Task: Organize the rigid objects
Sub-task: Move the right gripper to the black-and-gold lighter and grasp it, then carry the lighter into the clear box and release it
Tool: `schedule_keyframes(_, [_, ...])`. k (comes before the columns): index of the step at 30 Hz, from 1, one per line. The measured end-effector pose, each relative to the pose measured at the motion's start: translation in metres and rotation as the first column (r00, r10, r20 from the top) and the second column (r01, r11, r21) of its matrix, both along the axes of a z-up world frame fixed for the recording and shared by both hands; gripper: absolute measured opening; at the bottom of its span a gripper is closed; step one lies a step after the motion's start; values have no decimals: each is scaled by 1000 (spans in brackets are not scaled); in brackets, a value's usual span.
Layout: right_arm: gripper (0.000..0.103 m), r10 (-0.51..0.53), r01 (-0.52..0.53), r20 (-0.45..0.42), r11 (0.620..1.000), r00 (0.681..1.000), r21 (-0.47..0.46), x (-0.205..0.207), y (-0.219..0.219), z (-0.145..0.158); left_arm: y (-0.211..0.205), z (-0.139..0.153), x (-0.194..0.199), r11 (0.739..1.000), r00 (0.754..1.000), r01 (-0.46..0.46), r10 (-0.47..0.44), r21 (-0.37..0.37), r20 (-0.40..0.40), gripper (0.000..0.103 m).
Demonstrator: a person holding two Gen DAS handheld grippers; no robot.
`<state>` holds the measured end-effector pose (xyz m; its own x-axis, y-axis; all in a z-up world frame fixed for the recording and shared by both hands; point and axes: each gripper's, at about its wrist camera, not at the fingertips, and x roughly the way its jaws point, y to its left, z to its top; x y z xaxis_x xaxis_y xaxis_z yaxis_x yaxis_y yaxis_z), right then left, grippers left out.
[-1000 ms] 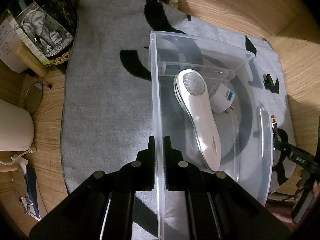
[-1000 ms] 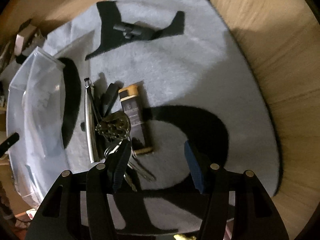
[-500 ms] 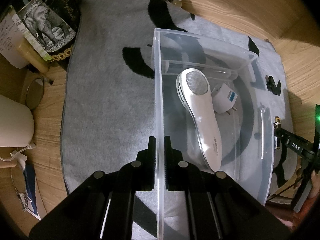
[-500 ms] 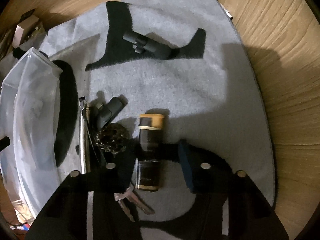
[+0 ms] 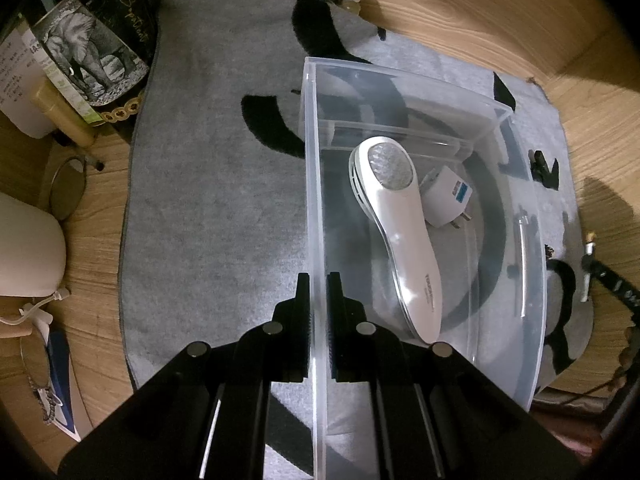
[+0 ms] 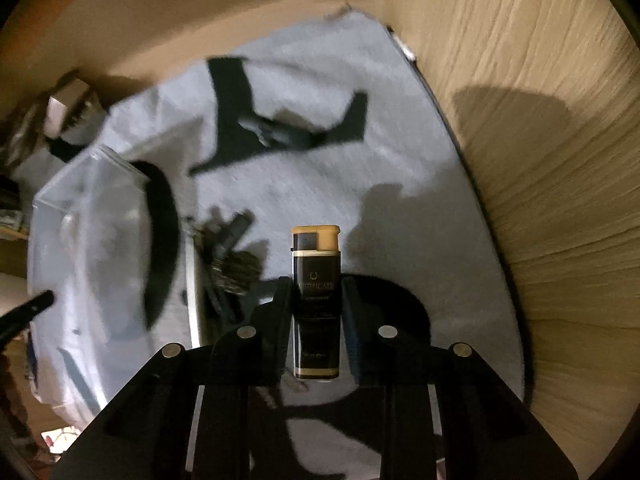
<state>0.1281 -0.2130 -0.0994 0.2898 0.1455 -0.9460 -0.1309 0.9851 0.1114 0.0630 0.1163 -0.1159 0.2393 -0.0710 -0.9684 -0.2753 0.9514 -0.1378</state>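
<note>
My left gripper (image 5: 318, 280) is shut on the left wall of a clear plastic box (image 5: 312, 184) that stands on a grey mat (image 5: 208, 200). Inside the box lie a white handheld device (image 5: 400, 224) and a white plug adapter (image 5: 448, 196). My right gripper (image 6: 316, 286) is shut on a black and gold lighter (image 6: 316, 300) and holds it above the mat (image 6: 360, 184). The box (image 6: 92, 240) shows at the left in the right wrist view. A bunch of keys with a metal tool (image 6: 228, 264) lies on the mat between box and lighter. A dark clip (image 6: 276, 132) lies farther back.
Bottles and a carton with an elephant picture (image 5: 88, 52) stand at the mat's far left. A white rounded object (image 5: 24, 248) and a round mirror (image 5: 66, 188) sit on the wooden table (image 5: 460, 12). A small black clip (image 5: 542, 166) lies right of the box.
My right gripper closed on the lighter and lifted it off the mat, away from the keys. My left gripper kept its hold on the box wall.
</note>
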Motion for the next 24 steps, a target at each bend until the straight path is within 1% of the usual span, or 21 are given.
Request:
schedule_keyframes(5, [22,45,-48,69,998,997,45,-12,15,40,1,1,-3,1000,1000,4,-4,-6,8,6])
schedule_keyframes(6, [22,55,-60,78,997,995,53,-13,22,38,1,2,-4,1000,1000,5,-5,-7,10,6])
schedule_keyframes(11, [22,134,-146,117,985,984,94,-13,54,60,3,3,-6,1000,1000,10,-10,-13,16,6])
schedule_keyframes(16, [22,228,-242,118,962,966,123,-20,98,64,4,2,-7,1000,1000,12,-12,-23,19,6])
schedule_keyframes(20, [22,308,-317,91,940,947,124,-25,128,55,3,3,-8,1000,1000,16,-15,-22,22,6])
schedule_keyframes(24, [22,362,-366,54,923,931,120,-26,155,40,3,3,-8,1000,1000,19,-19,-22,22,6])
